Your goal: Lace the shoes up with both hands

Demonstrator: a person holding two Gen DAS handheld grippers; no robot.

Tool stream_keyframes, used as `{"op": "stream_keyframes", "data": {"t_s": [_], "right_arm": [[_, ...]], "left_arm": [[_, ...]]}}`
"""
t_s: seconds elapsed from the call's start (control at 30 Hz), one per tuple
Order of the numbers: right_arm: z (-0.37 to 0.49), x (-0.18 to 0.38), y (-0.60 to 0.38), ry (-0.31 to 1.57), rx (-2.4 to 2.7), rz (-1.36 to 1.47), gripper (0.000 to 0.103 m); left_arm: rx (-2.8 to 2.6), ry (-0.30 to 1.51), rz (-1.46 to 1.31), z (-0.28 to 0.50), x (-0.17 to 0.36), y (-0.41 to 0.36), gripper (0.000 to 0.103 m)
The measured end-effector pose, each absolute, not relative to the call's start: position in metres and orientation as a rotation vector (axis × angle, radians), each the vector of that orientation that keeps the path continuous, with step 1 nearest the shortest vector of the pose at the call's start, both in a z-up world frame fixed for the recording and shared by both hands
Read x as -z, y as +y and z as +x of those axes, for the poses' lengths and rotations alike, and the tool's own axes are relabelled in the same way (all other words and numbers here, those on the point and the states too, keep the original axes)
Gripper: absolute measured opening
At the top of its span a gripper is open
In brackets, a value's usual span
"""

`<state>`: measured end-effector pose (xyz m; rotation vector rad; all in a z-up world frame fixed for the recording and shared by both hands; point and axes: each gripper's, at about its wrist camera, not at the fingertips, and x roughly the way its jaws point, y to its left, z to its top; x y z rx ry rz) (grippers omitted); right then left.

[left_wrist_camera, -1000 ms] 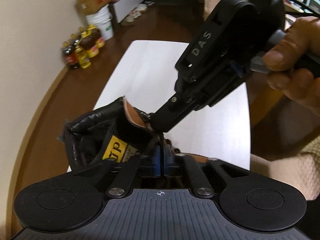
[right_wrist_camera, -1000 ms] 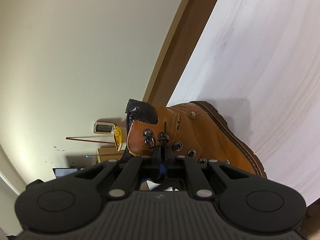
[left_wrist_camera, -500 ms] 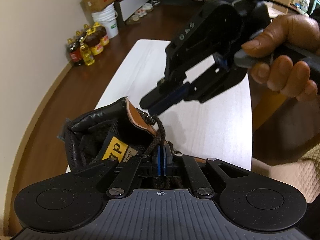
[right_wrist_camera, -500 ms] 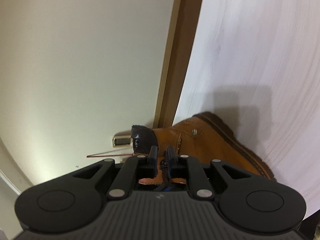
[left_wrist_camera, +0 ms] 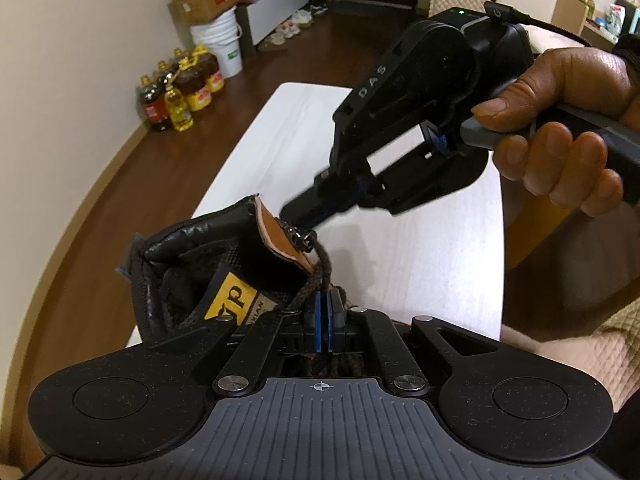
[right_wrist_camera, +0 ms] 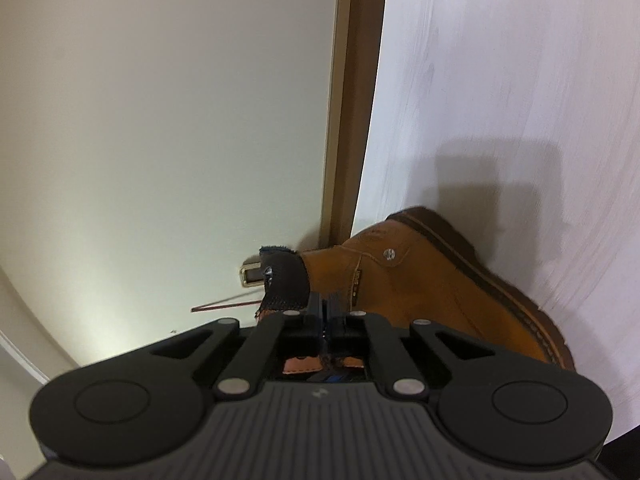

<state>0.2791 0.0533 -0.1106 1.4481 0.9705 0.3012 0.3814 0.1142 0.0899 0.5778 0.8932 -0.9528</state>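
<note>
Both black claws are clamped: left gripper (left_wrist_camera: 322,300) pinching the dark brown braided lace (left_wrist_camera: 318,274), right gripper (left_wrist_camera: 298,218) at the tan leather boot's (right_wrist_camera: 420,276) top hook.

Both hand-held grippers are matte black. The left gripper (left_wrist_camera: 322,306), near the bottom of its own view, has a ribbed grey deck with a small crosshair mark, two round black discs at the near corners, four silver rivets on slanting black link arms, and blue pads on the fingers (left_wrist_camera: 317,320). The right gripper (left_wrist_camera: 298,216), seen from the side, carries raised letters "DAS" on its black housing, a green light on top, a black cable (left_wrist_camera: 532,20) running off to the far right, and a grey handle. The hand (left_wrist_camera: 568,120) gripping it is bare — a beige quilted sleeve (left_wrist_camera: 604,348) shows at the near right.
</note>
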Motion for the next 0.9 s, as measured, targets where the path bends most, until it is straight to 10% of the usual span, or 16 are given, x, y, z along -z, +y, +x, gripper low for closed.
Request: {"op": "stream_keyframes", "data": {"t_s": [0.13,0.9], "right_arm": [[0.271,0.109,0.034,0.865,-0.190,1.474,0.001],[0.297,0.134,0.082,0.984,-0.334,1.530,0.017]], "left_arm": [[0.970,0.901,0.559,0.374,-0.092,0.118,0.021],[0.966,0.913,0.527,0.341,-0.094,0.138,0.024]]}}
